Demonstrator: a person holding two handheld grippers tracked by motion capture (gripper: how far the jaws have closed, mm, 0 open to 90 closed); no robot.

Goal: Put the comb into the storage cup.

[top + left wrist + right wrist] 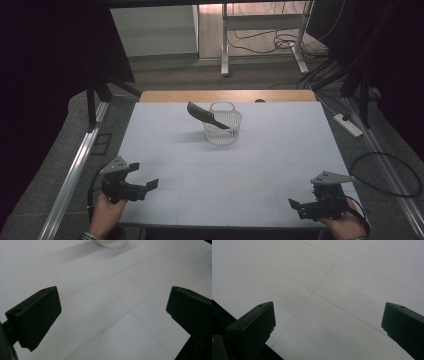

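The dark comb leans in the white basket, mid-tabletop, far from both wide-open, empty hand-held grippers; a careless grab would likely tip the light basket.

I log, off-task:
- white table, faint grid lines
- wooden strip on its far edge, 12 o'clock
- white power strip on the floor, 2 o'clock
- white desk legs and loose black cables, 12 to 1 o'clock
- metal rail, 9 o'clock
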